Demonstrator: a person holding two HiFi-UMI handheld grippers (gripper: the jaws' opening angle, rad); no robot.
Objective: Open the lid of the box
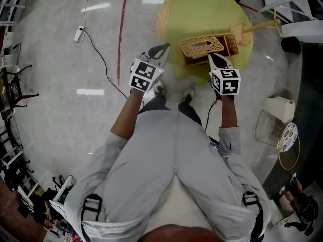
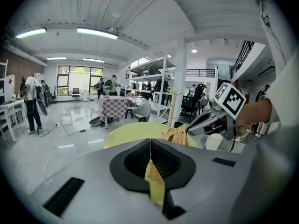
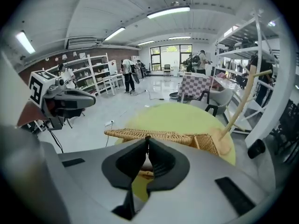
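One wicker box [image 1: 231, 44] sits on the near part of the single round, yellow-green desk [image 1: 202, 9], its long side toward the person. It is honey-coloured woven cane; its one lid [image 1: 202, 45] (same weave, with a long slot along the middle) spans the left part, and the right end shows its open inside.

The right claw [image 1: 212, 58] is clamped on the lid's near edge, tips pinched onto the weave. The left claw [image 1: 164, 48] has its tips pressed together on nothing and hangs just off the box's left end, apart from it. Each of the two claws carries one cube [image 1: 225, 81] printed with black-and-white square markers (patterns, not words).

One wooden stick [image 1: 257, 26] on a round base stands on the desk just beside the box's right end.
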